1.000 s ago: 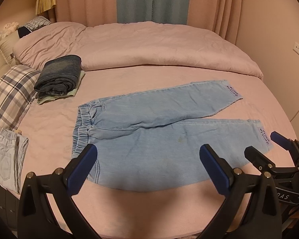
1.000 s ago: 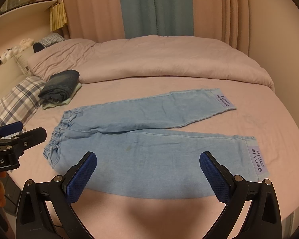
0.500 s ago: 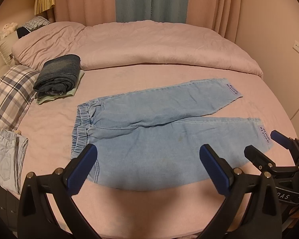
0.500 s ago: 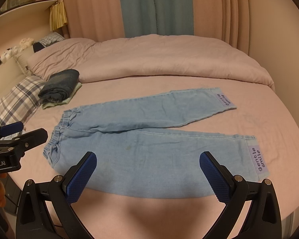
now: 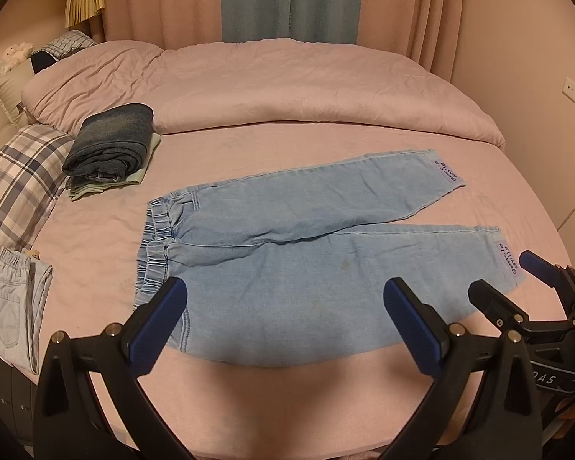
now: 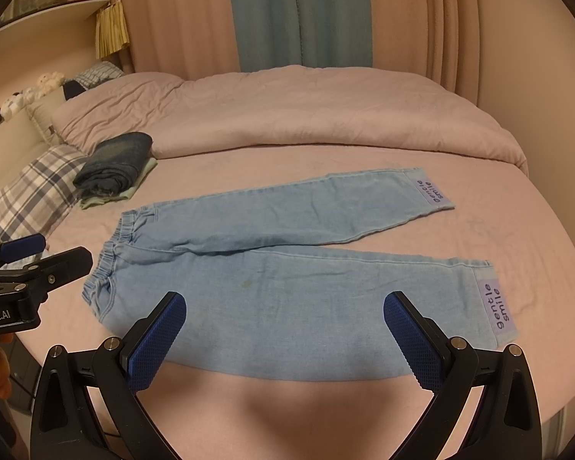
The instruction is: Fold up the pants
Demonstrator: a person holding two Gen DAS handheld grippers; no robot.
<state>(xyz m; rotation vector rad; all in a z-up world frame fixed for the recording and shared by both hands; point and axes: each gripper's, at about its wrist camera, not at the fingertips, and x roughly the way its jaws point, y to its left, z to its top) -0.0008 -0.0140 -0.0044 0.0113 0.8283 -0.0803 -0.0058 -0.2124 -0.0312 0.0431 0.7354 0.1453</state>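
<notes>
Light blue denim pants (image 5: 306, 245) lie flat on the pink bed, waistband to the left, both legs spread to the right with lilac "gentle smile" cuffs; they also show in the right wrist view (image 6: 287, 264). My left gripper (image 5: 285, 299) is open and empty, hovering above the near edge of the pants close to the waistband side. My right gripper (image 6: 285, 310) is open and empty above the near leg. Each gripper shows in the other's view: the right one (image 5: 513, 280) near the cuff, the left one (image 6: 46, 253) near the waistband.
A folded stack with dark jeans on top (image 5: 111, 149) sits at the back left. A plaid pillow (image 5: 15, 188) and another pale denim garment (image 5: 11, 303) lie at the left edge. A rolled pink duvet (image 5: 268, 88) spans the back.
Both wrist views have drifted very slightly; the pants lie as before and both grippers stay open.
</notes>
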